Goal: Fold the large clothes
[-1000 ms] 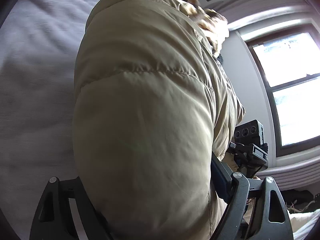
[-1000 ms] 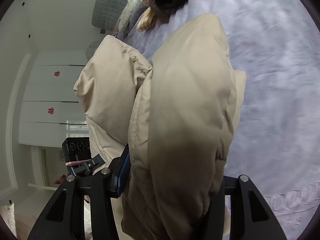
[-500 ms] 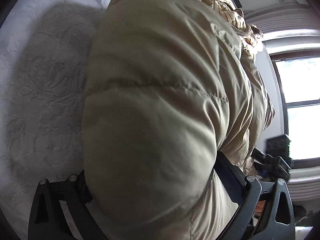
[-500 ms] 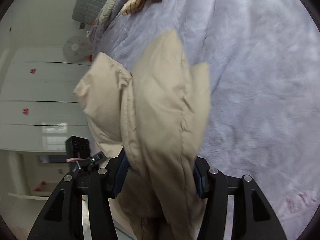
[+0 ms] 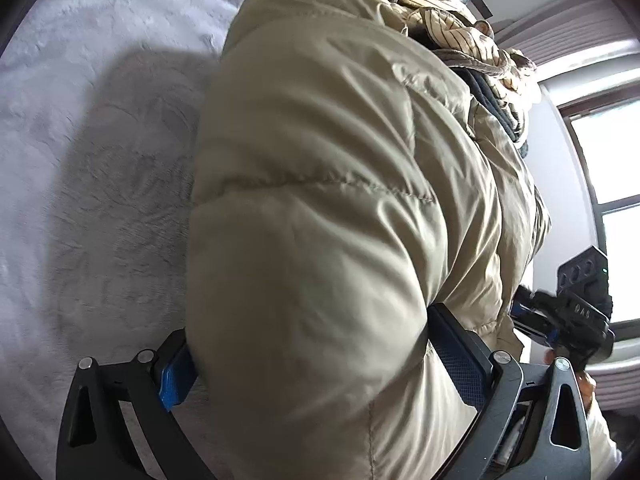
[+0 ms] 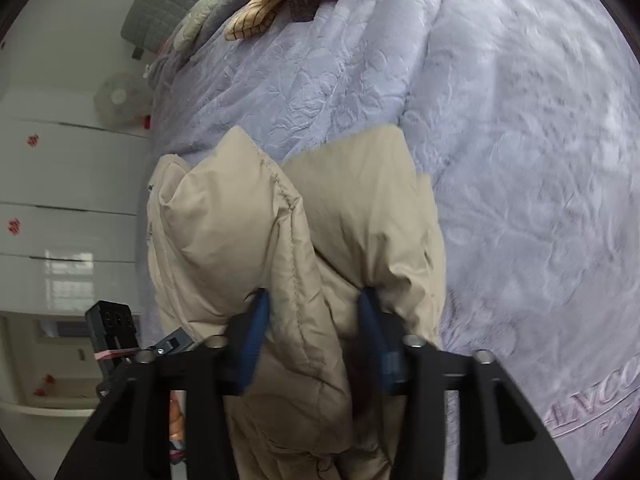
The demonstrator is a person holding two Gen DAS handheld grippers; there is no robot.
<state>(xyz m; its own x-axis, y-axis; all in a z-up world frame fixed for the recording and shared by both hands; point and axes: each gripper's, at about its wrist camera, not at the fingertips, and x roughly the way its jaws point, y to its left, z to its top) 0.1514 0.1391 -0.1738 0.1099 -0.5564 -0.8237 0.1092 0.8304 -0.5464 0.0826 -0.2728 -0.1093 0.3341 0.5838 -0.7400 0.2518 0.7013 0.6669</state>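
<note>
A beige puffer jacket (image 5: 320, 200) hangs bunched between my two grippers above a lavender bedspread (image 5: 100, 140). My left gripper (image 5: 312, 364) is shut on a thick fold of the jacket, which fills most of the left wrist view. My right gripper (image 6: 312, 332) is shut on another edge of the same jacket (image 6: 248, 224), with quilted folds bulging above its blue pads. The right gripper's body shows at the right edge of the left wrist view (image 5: 576, 316). The left gripper's body shows at the lower left of the right wrist view (image 6: 116, 332).
A pile of other clothes (image 5: 472, 40) lies at the head of the bed, also in the right wrist view (image 6: 260, 20). The embossed bedspread (image 6: 520, 160) stretches to the right. A window (image 5: 608, 168) is at the right, white wardrobe doors (image 6: 68, 200) and a fan (image 6: 116, 98) at the left.
Both grippers have lowered toward the bed with the jacket. The right gripper's jaws have closed much tighter on the fabric, and less jacket bulges above them. More bedspread shows in both views.
</note>
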